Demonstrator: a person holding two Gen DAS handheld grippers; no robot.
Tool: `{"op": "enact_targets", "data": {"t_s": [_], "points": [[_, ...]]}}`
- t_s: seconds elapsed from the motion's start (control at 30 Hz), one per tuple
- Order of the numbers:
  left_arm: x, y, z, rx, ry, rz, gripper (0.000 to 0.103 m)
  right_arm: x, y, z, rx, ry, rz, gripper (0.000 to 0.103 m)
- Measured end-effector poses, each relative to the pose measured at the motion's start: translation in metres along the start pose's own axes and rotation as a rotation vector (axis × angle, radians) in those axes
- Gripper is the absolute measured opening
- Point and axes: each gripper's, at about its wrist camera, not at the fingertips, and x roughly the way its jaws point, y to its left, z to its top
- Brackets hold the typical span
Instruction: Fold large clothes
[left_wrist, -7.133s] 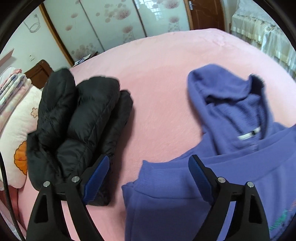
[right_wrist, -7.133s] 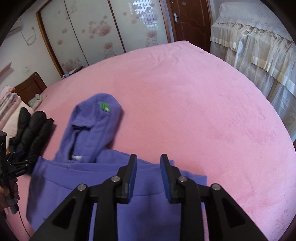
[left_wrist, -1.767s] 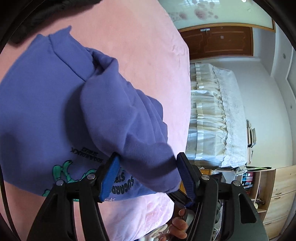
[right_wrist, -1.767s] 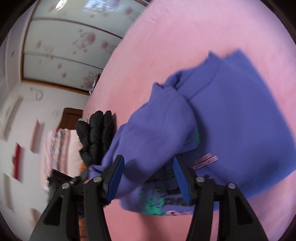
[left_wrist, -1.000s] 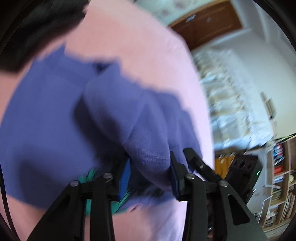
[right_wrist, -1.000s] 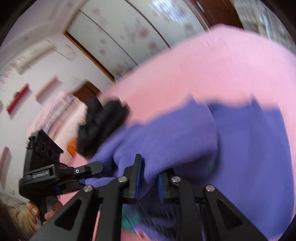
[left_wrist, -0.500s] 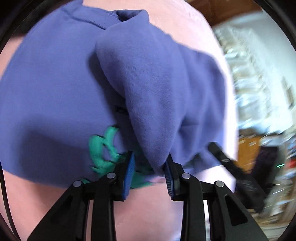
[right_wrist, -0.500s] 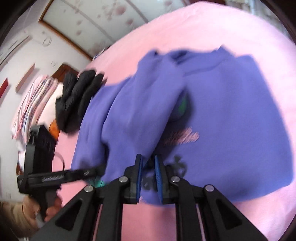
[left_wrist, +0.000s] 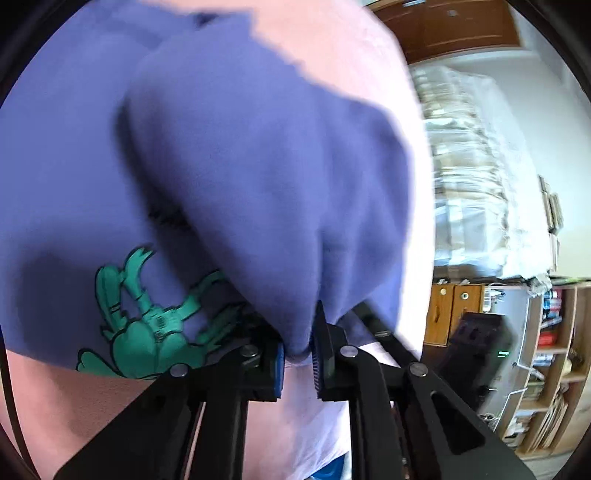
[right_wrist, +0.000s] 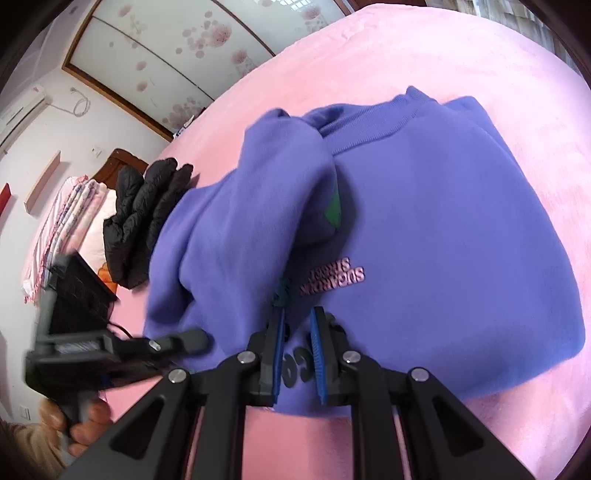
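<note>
Our left hand-held gripper (left_wrist: 298, 356) pinches a raised fold of the purple hoodie (right_wrist: 443, 229), which lies on the pink bed (right_wrist: 406, 55). Our right hand-held gripper (right_wrist: 297, 354) sits nearly closed at the fold's edge; whether it grips cloth, we cannot tell. A black jacket (right_wrist: 144, 218) lies beside the hoodie.

Purple sweatshirt (right_wrist: 443, 236) lying on a pink bedspread (right_wrist: 369, 62), ribbed hem on the far side, pink lettering and part of a green print showing on its upper face. A fold of the same fabric is lifted and drawn across the garment's left part. Right gripper (right_wrist: 297, 350), foreground: blue-padded jaws nearly closed, a narrow gap between them, set at the near edge of the raised fold; whether they pinch cloth cannot be told. Left gripper (right_wrist: 199, 339), lower left, blurred, its tip against the fabric's edge, with fingers of the holding hand (right_wrist: 85, 424) visible. Black puffer jacket (right_wrist: 144, 218) lies beside the sweatshirt; stacked bedding (right_wrist: 70, 221) beyond
</note>
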Motion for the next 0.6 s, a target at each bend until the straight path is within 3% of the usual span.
{"op": "enact_targets", "data": {"t_s": [0.13, 0.27, 0.43, 0.6], "points": [[-0.022, -0.029, -0.002, 0.032, -0.045, -0.088, 0.009, 0.008, 0.001, 0.01, 0.025, -0.021, 0.057, 0.015], [-0.034, -0.03, -0.001, 0.013, -0.057, -0.107, 0.009, 0.027, 0.006, 0.034, 0.031, -0.06, 0.15, 0.015], [-0.045, -0.018, -0.002, -0.011, -0.066, -0.118, 0.009, 0.061, 0.01, 0.073, -0.06, -0.097, 0.125, 0.013], [-0.048, -0.023, -0.006, 0.047, -0.093, -0.102, 0.009, 0.063, 0.037, 0.096, -0.303, -0.207, 0.025, 0.007]]}}
